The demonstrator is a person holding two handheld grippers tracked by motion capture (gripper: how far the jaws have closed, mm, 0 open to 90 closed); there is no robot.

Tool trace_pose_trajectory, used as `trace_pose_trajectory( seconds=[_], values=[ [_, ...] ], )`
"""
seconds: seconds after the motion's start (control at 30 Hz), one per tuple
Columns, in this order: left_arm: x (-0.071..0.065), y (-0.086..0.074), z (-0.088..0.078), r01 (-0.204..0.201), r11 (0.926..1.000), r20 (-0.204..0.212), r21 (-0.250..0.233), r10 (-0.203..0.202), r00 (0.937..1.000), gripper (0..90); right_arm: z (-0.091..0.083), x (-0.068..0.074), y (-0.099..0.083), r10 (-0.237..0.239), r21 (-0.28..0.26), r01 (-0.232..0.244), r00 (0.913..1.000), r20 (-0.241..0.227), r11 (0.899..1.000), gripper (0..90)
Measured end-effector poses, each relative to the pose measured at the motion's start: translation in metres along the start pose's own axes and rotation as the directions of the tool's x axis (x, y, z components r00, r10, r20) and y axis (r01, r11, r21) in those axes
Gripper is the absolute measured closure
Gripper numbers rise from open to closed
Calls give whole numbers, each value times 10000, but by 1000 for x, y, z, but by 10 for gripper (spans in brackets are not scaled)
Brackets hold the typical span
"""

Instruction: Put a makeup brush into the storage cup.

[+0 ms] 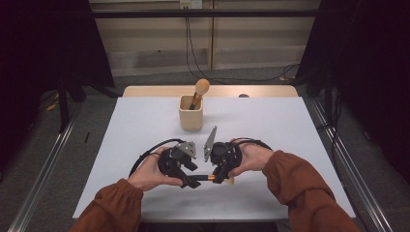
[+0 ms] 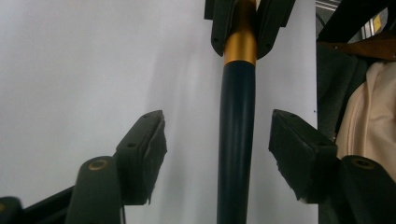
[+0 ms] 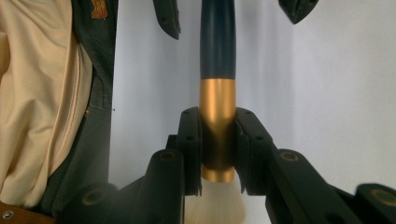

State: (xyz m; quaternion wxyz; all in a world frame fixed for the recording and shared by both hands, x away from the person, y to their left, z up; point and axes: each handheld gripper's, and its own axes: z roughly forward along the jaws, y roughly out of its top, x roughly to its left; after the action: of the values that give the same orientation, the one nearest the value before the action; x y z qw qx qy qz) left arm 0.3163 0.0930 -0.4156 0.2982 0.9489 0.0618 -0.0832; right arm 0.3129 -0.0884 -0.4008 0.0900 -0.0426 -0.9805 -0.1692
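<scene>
I see the white table point(image 1: 270, 121) with a wooden cup point(image 1: 190, 113) at its far middle. My right gripper point(image 3: 217, 140) clamps the brush point(image 3: 217, 70) by its gold collar — my left gripper point(image 2: 217, 135) stands half-wide around the dark handle, not touching.

Left tongs point(image 1: 192, 182) half-open, pads clear; right tongs point(image 1: 216, 178) clamped; tips facing each other.

The brush point(image 3: 217, 70) has a dark blue handle, a shiny gold band and soft white hair. It lies level, just above the near part of the counter point(image 1: 290, 125), handle pointing left and hair right.
</scene>
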Motion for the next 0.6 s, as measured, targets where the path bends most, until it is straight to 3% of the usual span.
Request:
trace_pose_trajectory(
  seconds=[0.33,0.57,0.6],
  values=[
    [-1,2,4,-146,9999,74,-6,146,9999,460,1,0,5,-173,-166,173,9998,-18,9997,746],
    [-1,3,6,-150,9994,36,-302,151,9999,532,2,0,7,-189,-172,189,9998,-28,9997,747],
    [-1,4,6,-291,9986,23,-434,292,9996,542,3,-1,7,-226,-213,226,9997,-28,9995,747]
  ],
)
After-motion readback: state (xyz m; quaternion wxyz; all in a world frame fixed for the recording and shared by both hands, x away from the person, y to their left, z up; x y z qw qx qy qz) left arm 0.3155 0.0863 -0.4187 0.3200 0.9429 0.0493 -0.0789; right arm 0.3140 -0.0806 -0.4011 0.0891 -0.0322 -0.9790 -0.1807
